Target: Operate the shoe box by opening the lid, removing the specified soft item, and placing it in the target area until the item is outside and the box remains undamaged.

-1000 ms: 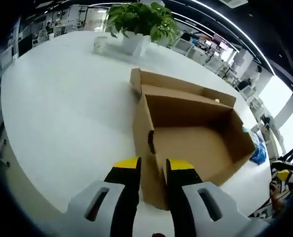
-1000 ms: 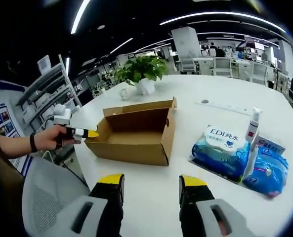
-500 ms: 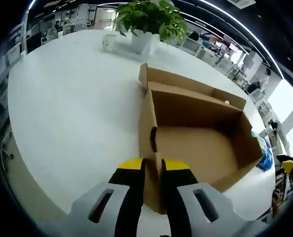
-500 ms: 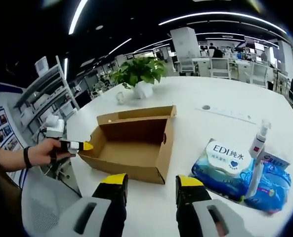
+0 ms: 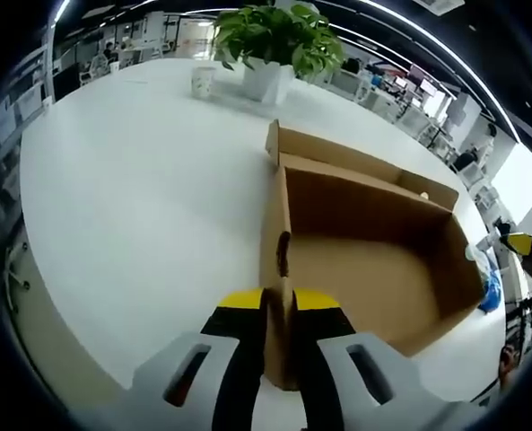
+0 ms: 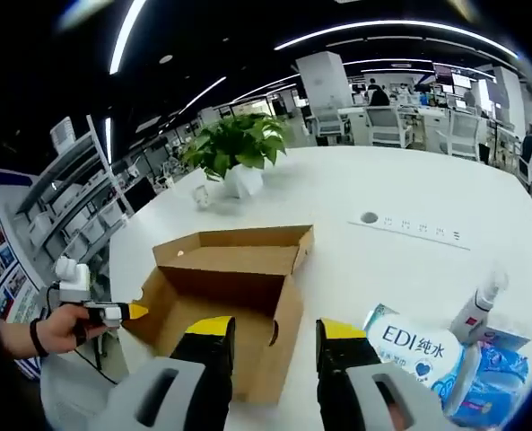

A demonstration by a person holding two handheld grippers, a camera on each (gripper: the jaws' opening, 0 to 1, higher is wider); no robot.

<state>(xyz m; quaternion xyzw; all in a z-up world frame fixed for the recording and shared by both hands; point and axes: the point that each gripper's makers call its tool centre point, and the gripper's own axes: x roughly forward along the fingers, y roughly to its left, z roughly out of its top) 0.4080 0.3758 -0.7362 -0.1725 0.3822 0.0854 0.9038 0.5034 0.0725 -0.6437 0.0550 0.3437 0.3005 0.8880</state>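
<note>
Left gripper (image 5: 277, 301) pinches one shoe box (image 5: 364, 260) wall; right gripper (image 6: 273, 328) hangs spread above two wipe packs (image 6: 418, 346).

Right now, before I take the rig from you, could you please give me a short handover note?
Left tool: shut on the shoe box's short end wall, steadying it.
Right tool: open, holding nothing, hovering over the opposite end wall.
Things: the box stands on the white table with its lid folded back. Its floor looks bare. The wipes pack lies on the table beside the box, next to a blue pack.
Done: lid open, box looks undamaged, soft packs outside.
Left: confirm the pack sits in the target area, then release the wall.
</note>
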